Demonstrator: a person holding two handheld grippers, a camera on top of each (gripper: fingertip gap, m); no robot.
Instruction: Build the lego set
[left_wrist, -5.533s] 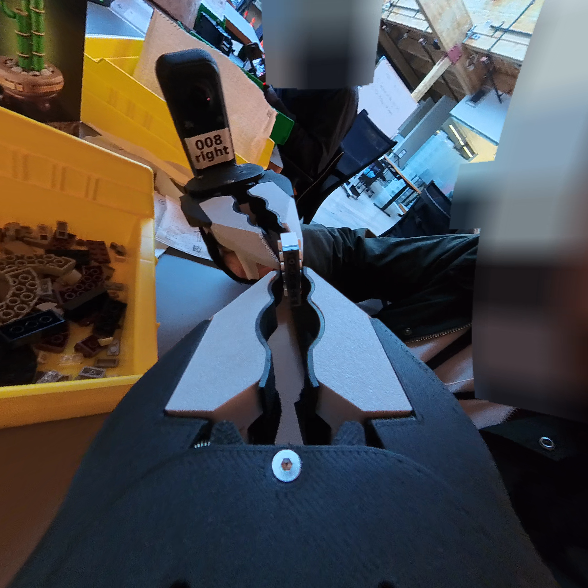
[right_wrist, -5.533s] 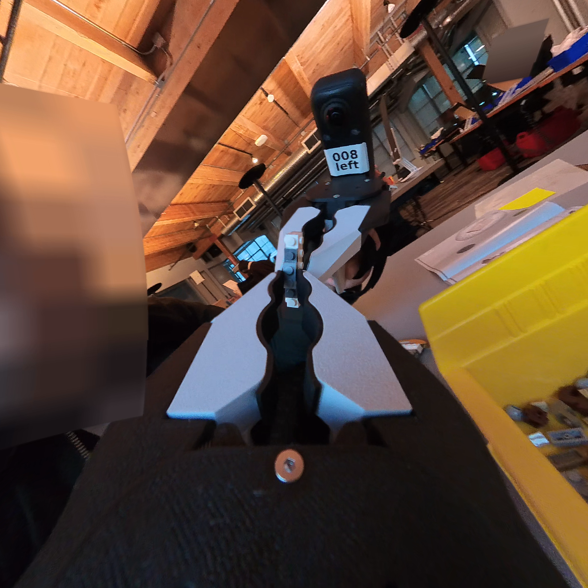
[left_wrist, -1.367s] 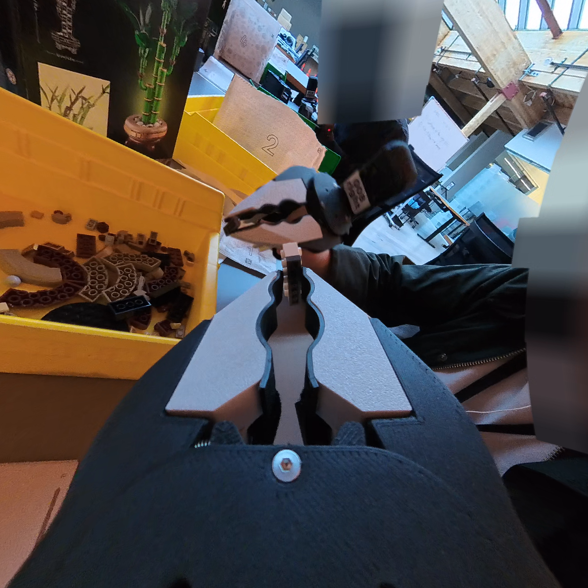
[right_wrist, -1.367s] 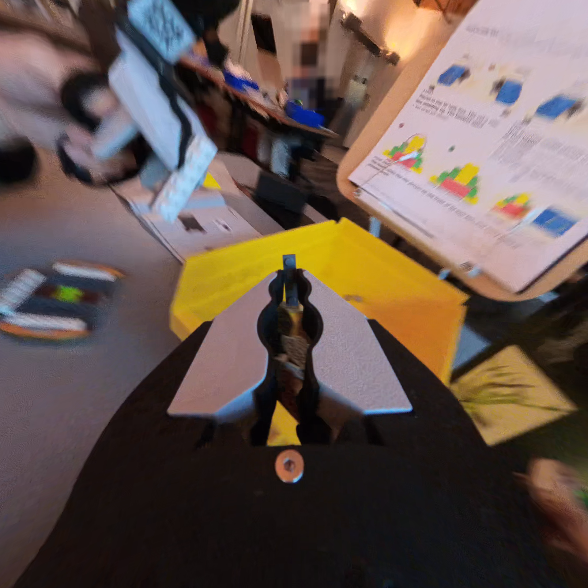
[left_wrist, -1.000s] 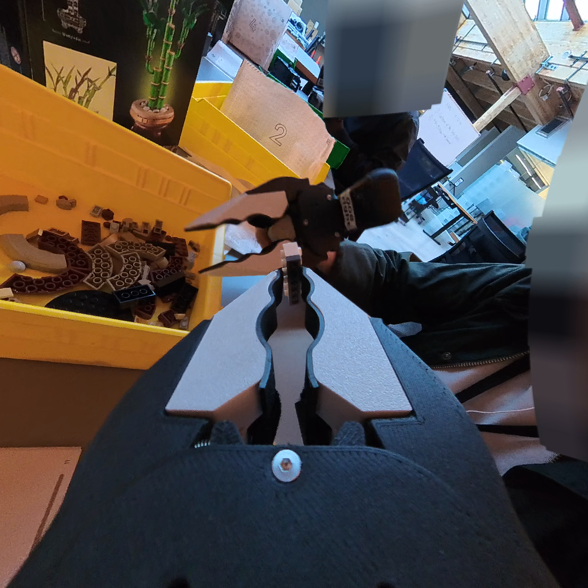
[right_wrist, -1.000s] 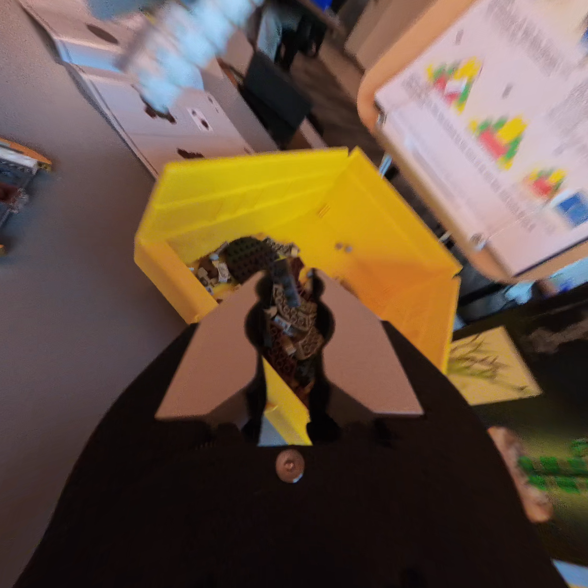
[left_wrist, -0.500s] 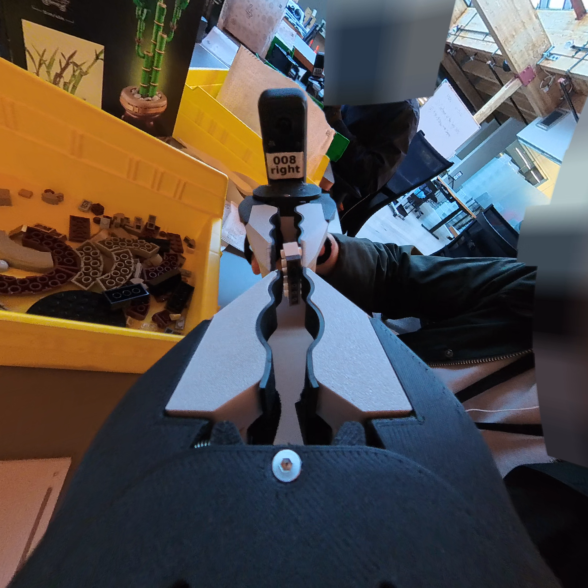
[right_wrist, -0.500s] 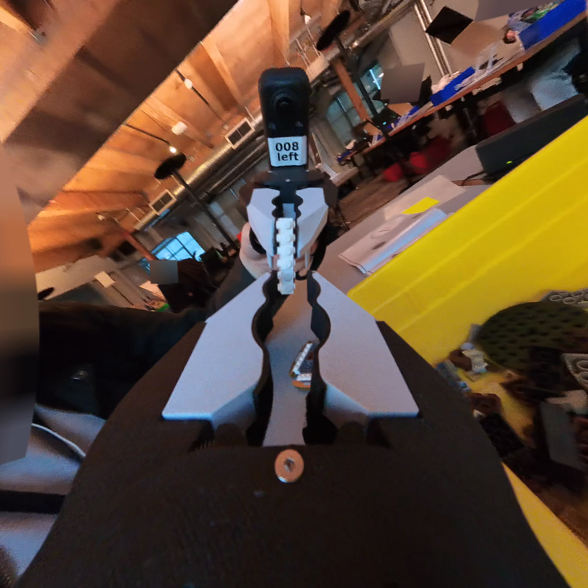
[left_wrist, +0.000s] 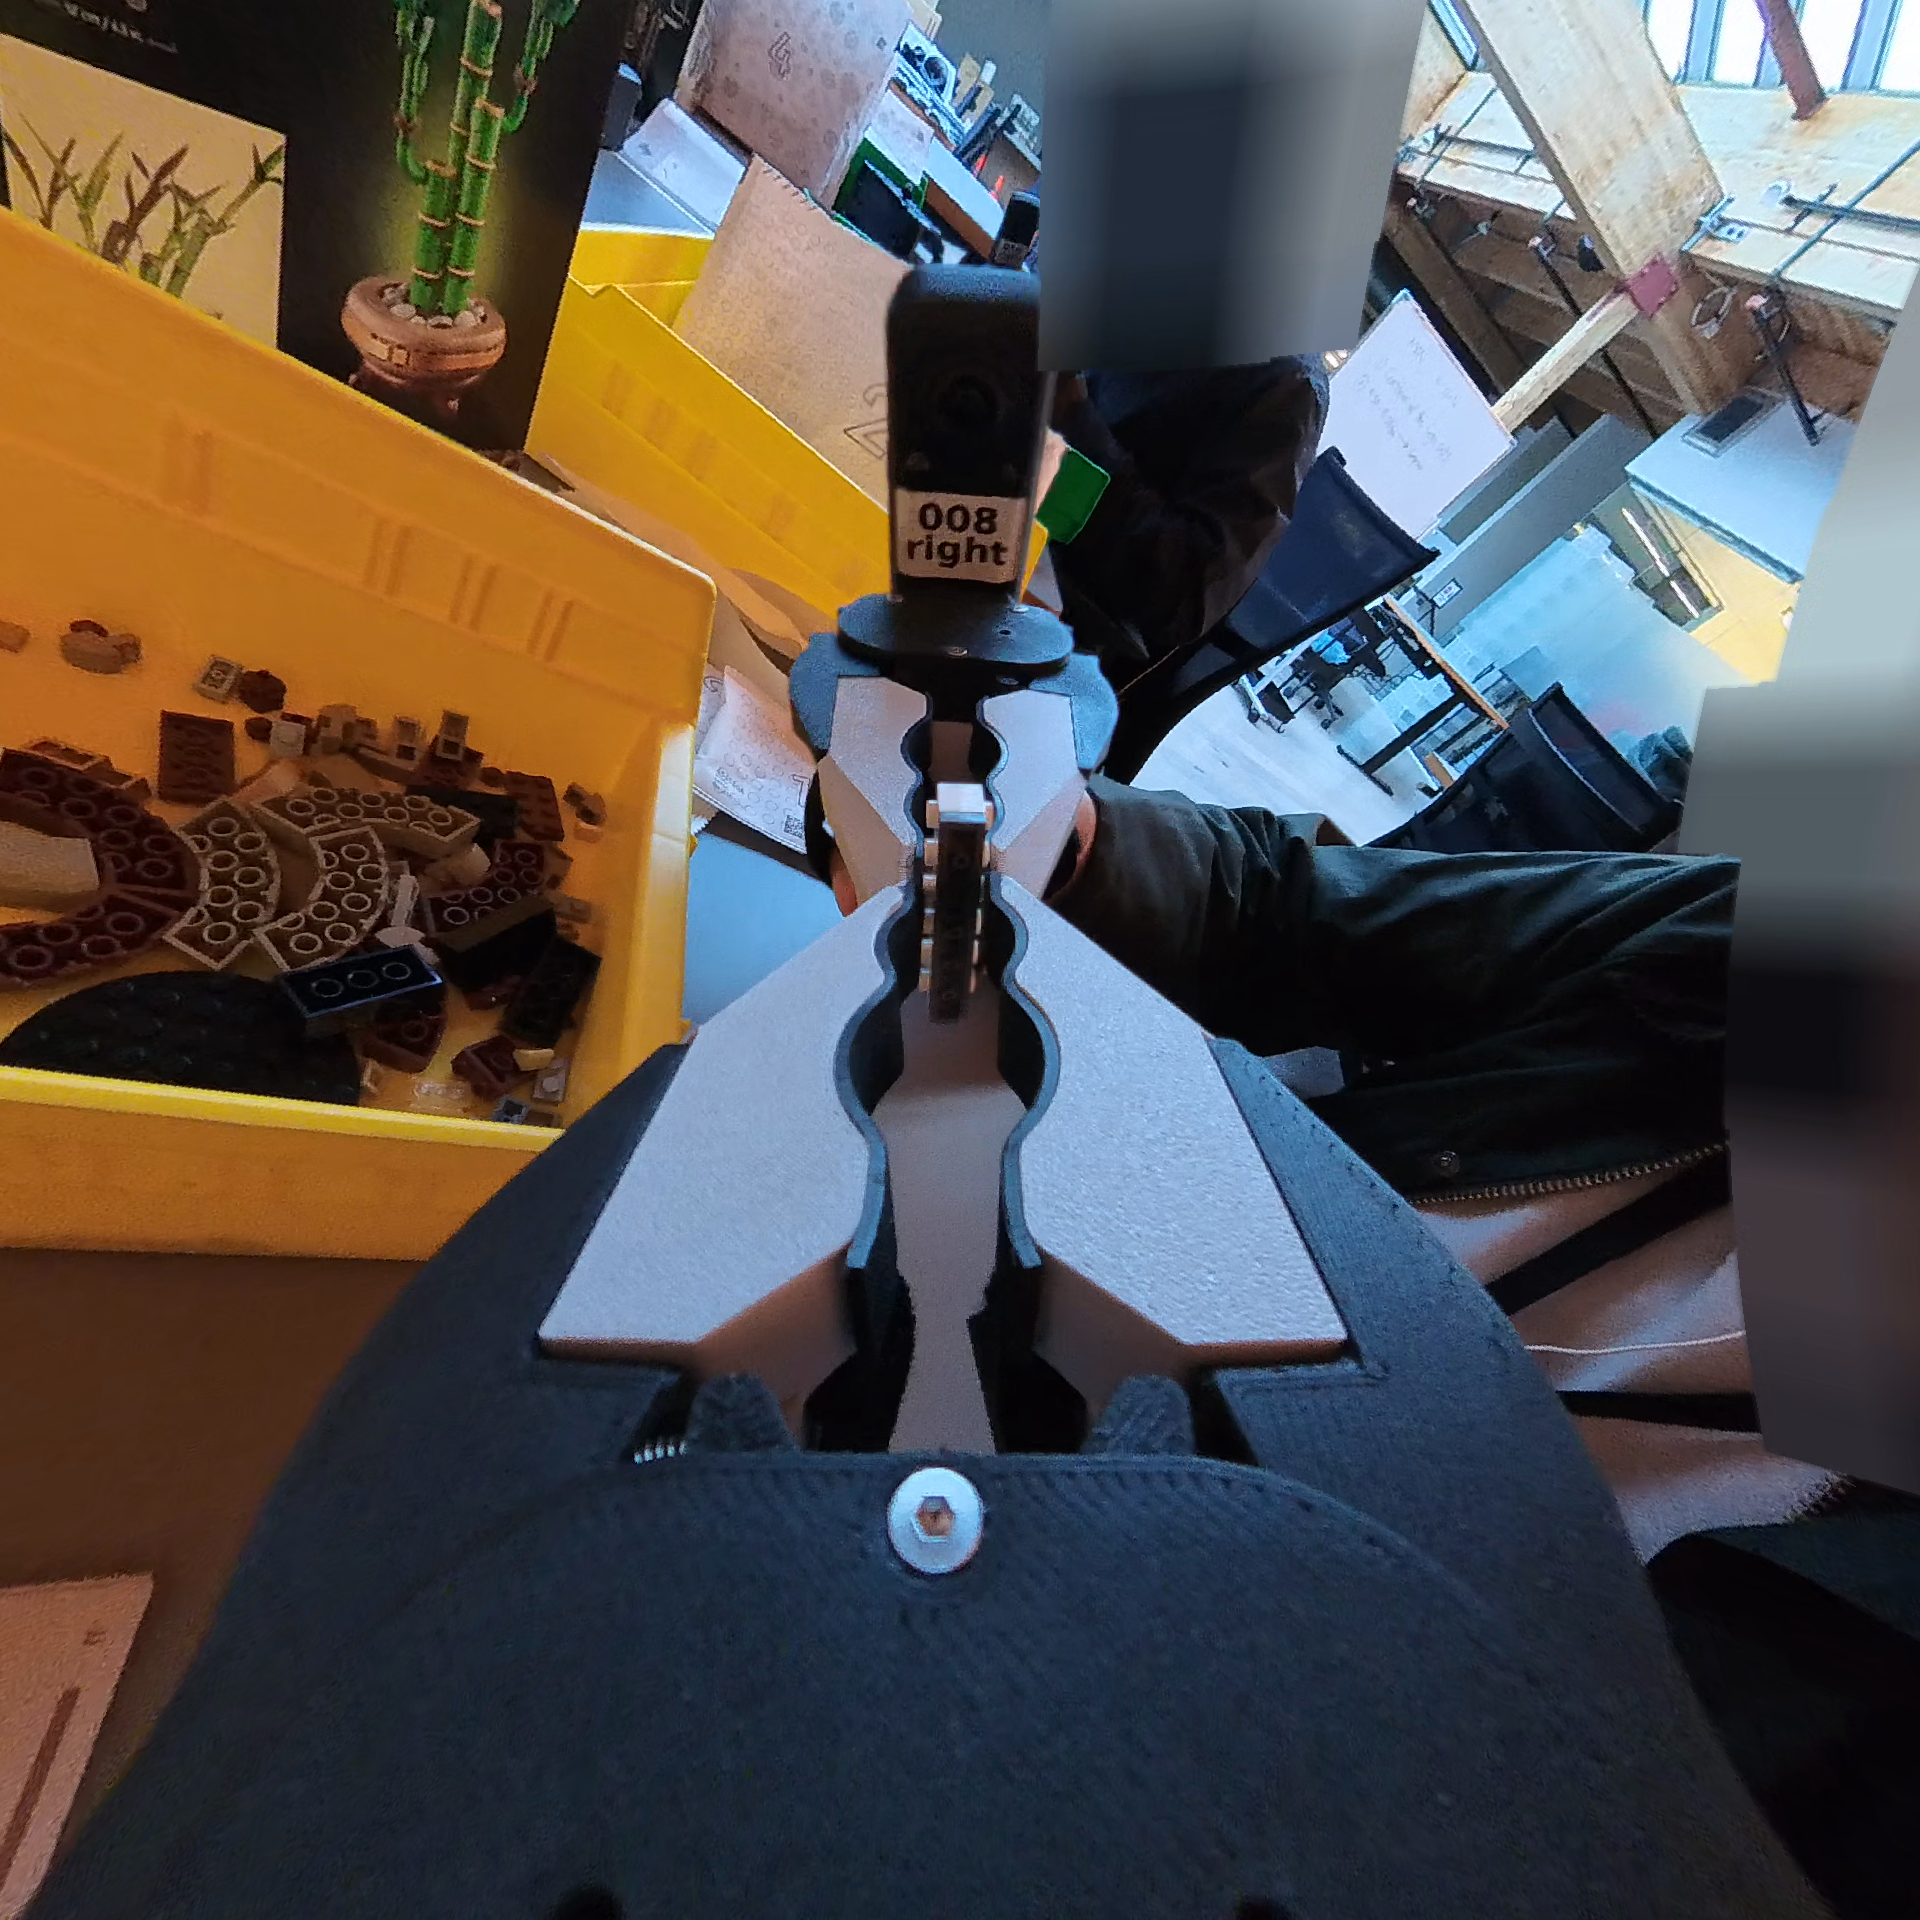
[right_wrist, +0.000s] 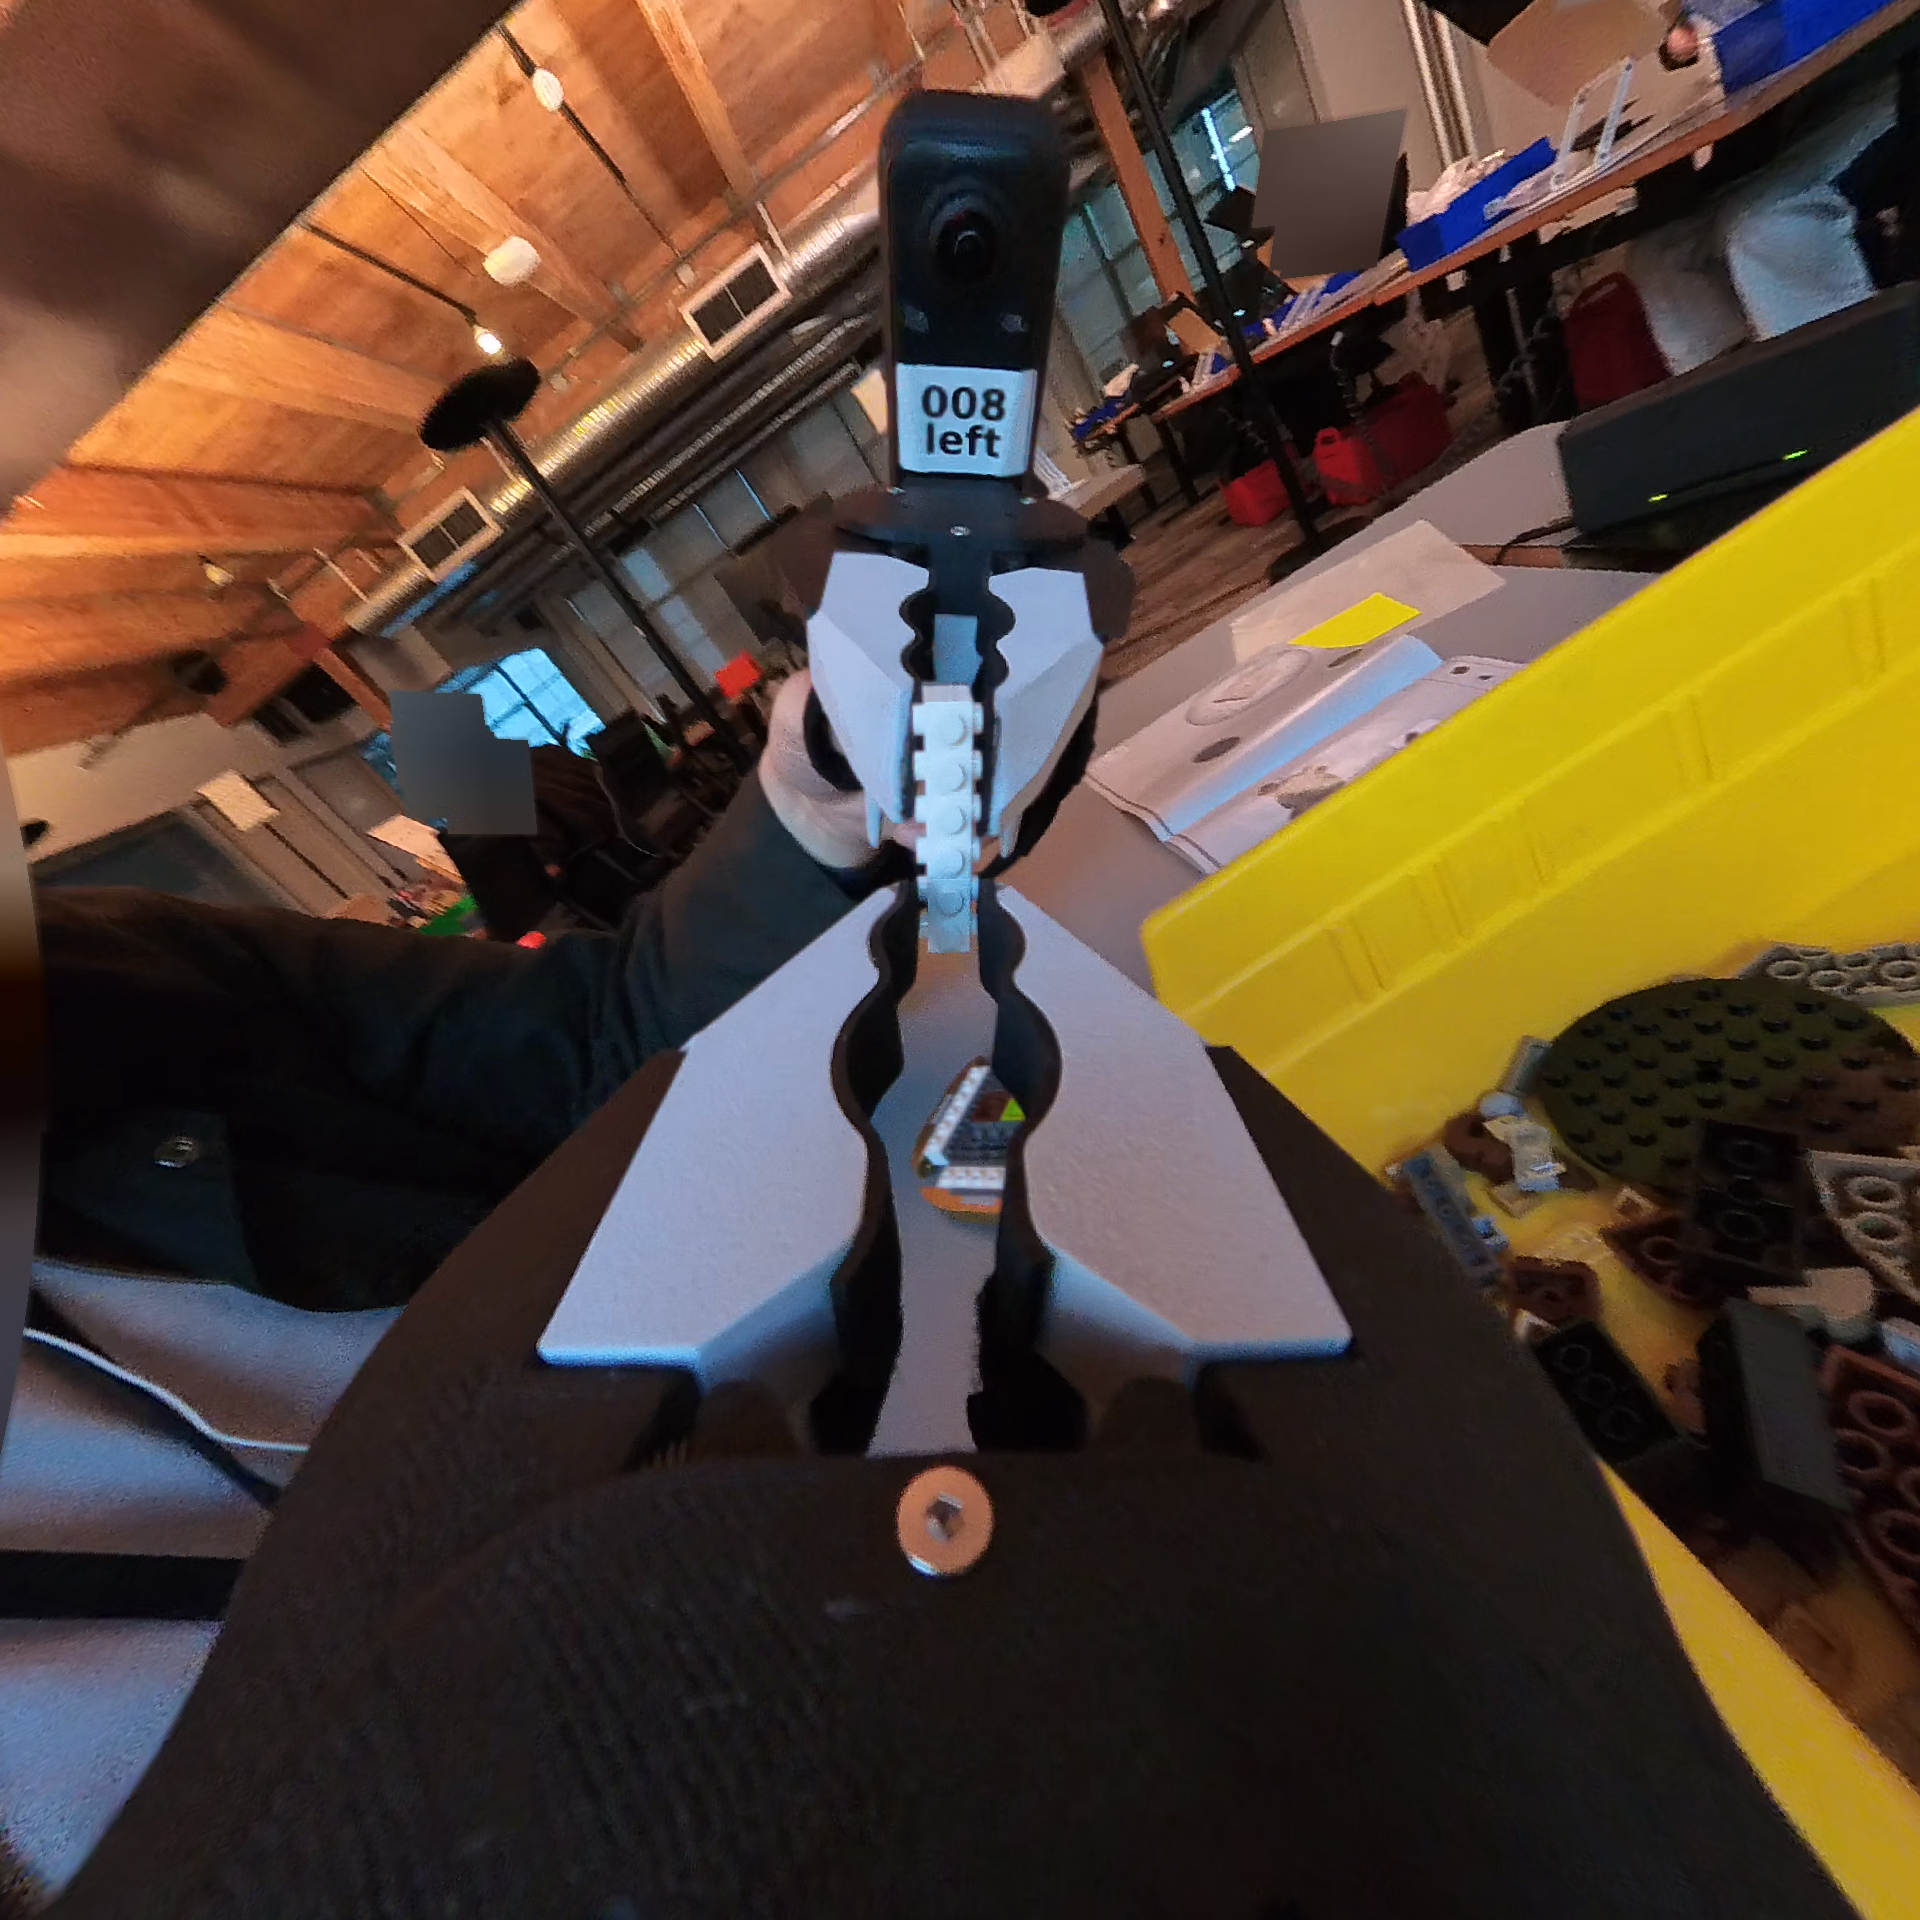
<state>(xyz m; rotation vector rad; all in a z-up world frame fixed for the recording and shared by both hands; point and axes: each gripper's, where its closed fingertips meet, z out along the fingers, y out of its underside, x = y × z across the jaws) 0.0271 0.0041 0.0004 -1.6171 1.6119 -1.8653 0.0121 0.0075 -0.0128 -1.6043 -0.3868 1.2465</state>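
- Yellow bin (left_wrist: 364, 582), left in the left wrist view: loose dark and tan lego pieces (left_wrist: 312, 883) heaped inside, on the table.
- Centre: left gripper (left_wrist: 951, 914) clamped on a thin lego strip (left_wrist: 954, 914), its long axis running forward along the fingers.
- Directly ahead, tip to tip: right gripper (right_wrist: 948, 935), jaws parted, tips either side of the strip's free end (right_wrist: 948, 821), studs facing it.
- Judgement: right gripper only needs to close on that end.
- Right: dark sleeve (left_wrist: 1403, 956).

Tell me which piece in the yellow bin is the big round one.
The dark round plate against the yellow bin wall; the other pieces are small bricks and curved bits.
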